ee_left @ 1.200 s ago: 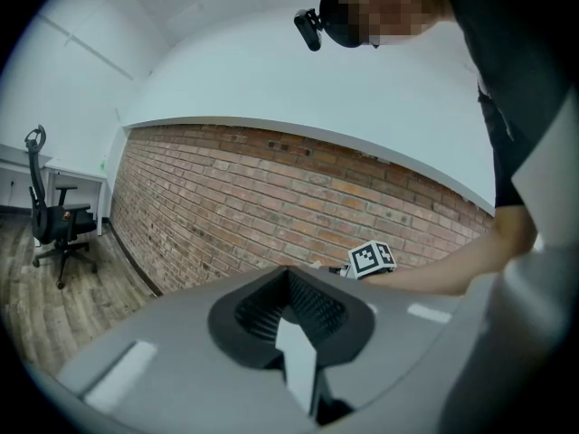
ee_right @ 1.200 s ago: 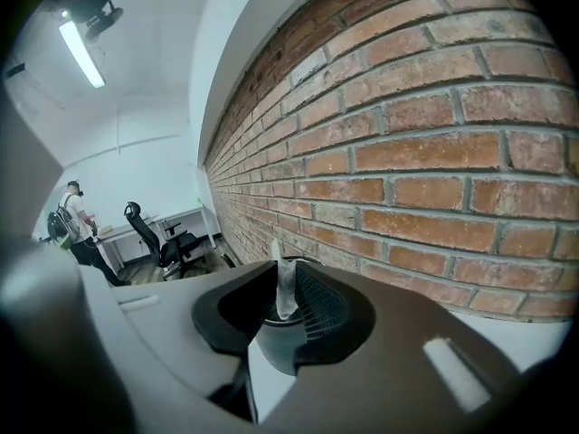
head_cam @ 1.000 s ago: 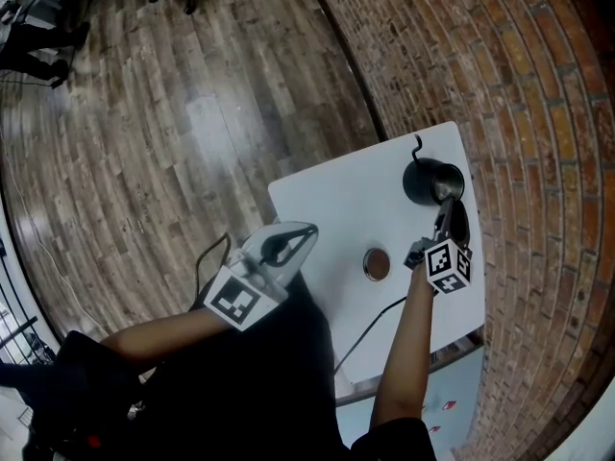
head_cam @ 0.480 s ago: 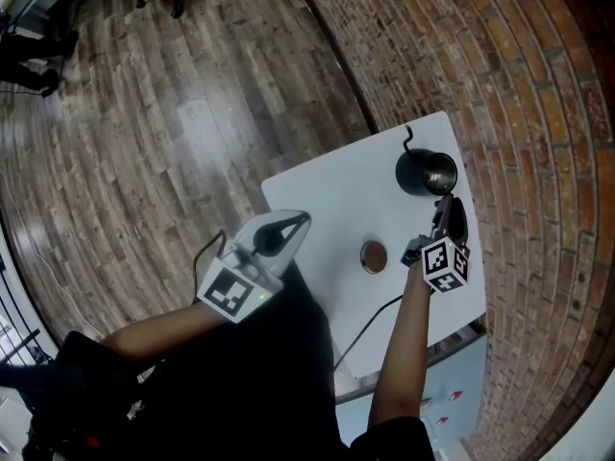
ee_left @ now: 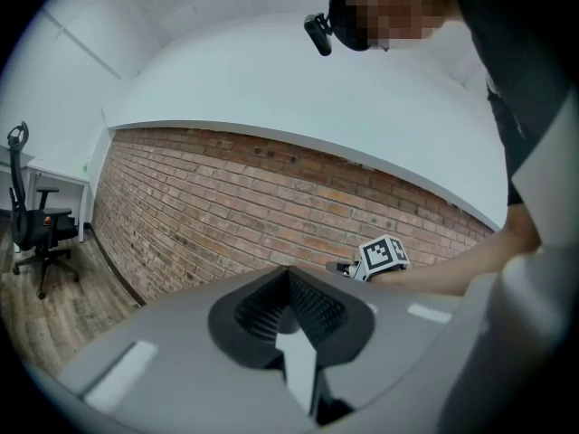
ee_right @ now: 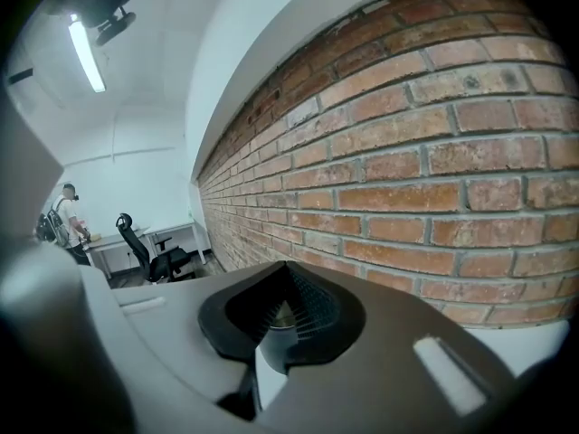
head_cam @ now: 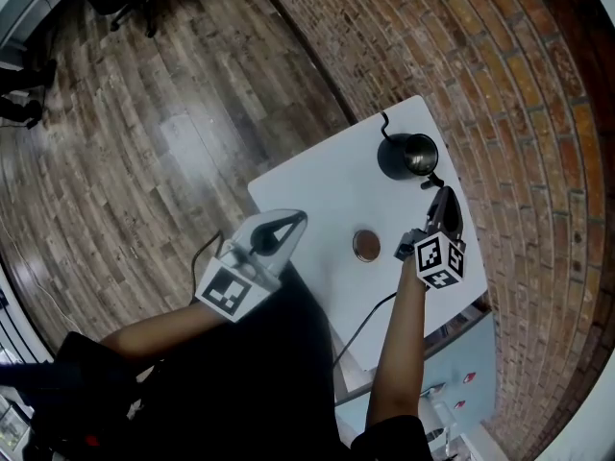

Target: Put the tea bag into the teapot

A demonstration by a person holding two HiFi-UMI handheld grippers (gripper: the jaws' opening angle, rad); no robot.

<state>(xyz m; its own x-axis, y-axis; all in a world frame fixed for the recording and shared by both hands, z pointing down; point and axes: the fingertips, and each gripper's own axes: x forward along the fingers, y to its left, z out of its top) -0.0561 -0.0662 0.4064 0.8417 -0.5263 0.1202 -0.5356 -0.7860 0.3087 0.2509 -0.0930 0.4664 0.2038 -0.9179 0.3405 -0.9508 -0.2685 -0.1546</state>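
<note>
Tea bag shows in no view; we judge it inside the teapot point(head_cam: 405, 155) at the bench's point(head_cam: 317, 200) far corner; our right gripper point(head_cam: 440, 196) has just closed its jaws on nothing visible and drawn back from the teapot; the left gripper's point(head_cam: 302, 221) jaws are together too.

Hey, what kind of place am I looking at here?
Probably an office or studio room: a brick wall runs along one side, the floor is wood planks, and an office chair stands by white desks at the far end.
</note>
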